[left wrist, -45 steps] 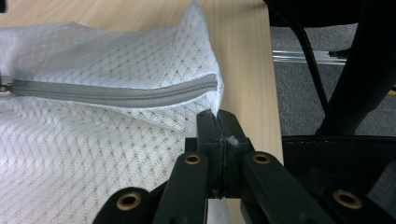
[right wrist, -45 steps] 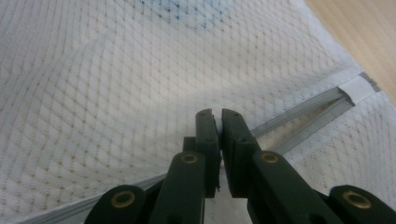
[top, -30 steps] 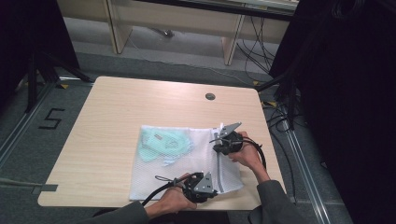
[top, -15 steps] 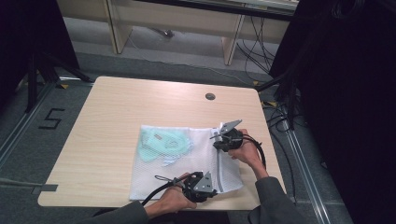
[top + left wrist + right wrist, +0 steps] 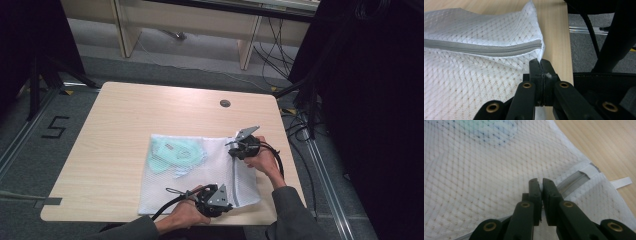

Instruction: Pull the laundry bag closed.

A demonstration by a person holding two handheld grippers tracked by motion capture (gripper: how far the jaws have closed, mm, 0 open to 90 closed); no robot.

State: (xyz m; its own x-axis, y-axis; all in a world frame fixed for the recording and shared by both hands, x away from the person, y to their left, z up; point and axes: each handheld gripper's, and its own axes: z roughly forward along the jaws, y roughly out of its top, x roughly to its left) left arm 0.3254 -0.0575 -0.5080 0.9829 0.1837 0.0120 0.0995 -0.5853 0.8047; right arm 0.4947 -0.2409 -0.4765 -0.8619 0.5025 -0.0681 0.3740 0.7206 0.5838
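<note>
Both grippers clamp the white mesh laundry bag (image 5: 200,175): left gripper (image 5: 540,66) nipping its corner at the zip's (image 5: 484,49) end, right gripper (image 5: 541,185) pinching something small at the far end, the zip running lengthwise between them

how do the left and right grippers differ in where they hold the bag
The left gripper pinches the mesh bag at its near corner, past the closed end of the grey zipper; the right gripper pinches at the far end of the zipper line. The left sits at the table's near edge; the right sits farther in, by the right edge. Both are shut on white mesh.
</note>
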